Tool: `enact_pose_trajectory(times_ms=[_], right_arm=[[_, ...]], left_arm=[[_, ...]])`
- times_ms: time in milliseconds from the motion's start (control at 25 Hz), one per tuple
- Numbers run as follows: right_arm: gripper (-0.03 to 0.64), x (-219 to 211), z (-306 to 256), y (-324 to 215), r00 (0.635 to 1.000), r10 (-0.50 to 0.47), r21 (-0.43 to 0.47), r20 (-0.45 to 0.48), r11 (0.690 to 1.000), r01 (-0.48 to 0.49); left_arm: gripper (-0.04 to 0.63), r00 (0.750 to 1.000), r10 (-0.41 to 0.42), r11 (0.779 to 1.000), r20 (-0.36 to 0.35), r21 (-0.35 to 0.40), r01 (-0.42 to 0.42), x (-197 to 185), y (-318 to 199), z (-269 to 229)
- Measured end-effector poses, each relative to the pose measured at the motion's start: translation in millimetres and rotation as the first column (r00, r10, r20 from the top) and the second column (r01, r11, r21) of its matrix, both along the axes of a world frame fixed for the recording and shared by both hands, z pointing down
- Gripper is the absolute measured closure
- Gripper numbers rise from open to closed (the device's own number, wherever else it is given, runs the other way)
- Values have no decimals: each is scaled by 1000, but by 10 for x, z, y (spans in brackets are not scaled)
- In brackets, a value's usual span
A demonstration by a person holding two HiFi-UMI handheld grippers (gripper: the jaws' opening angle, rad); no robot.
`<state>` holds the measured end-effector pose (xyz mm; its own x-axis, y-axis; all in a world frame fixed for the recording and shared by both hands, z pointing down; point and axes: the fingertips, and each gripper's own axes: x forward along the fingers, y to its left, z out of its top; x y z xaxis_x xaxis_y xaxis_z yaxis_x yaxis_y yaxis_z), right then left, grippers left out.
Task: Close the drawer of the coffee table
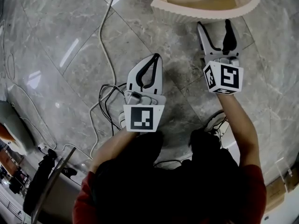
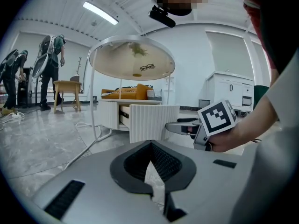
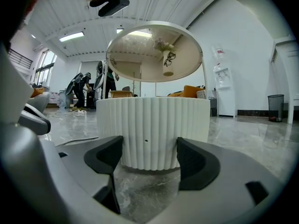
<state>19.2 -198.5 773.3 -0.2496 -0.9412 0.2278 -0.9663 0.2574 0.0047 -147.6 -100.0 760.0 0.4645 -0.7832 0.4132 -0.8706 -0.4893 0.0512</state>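
The coffee table's drawer (image 1: 205, 9) stands pulled out at the top of the head view, its white ribbed curved front facing me. My right gripper (image 1: 214, 26) is open, its tips just short of that front. In the right gripper view the ribbed drawer front (image 3: 154, 125) fills the gap ahead of the right gripper (image 3: 150, 158), with nothing between the fingers. My left gripper (image 1: 156, 57) is shut and empty, farther back and to the left. The left gripper view shows the left gripper (image 2: 152, 148), the open drawer (image 2: 148, 121) and the round table top (image 2: 131, 59).
Cables (image 1: 105, 101) trail over the grey marble floor left of my left gripper. People (image 2: 50, 55) stand far back by a wooden stool (image 2: 67, 90). A white cabinet (image 2: 231, 90) is at the right, a bin (image 3: 275, 101) by the wall.
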Motion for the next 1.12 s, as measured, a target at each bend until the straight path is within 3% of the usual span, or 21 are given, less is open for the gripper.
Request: enact_pose_trajectory(times_ms=[1120], right_arm=[[267,-197,21,-1004,1000,1,33,-23,999,0]], left_arm=[[583,1000,7,1000,-4,-14,-7,33,82,60]])
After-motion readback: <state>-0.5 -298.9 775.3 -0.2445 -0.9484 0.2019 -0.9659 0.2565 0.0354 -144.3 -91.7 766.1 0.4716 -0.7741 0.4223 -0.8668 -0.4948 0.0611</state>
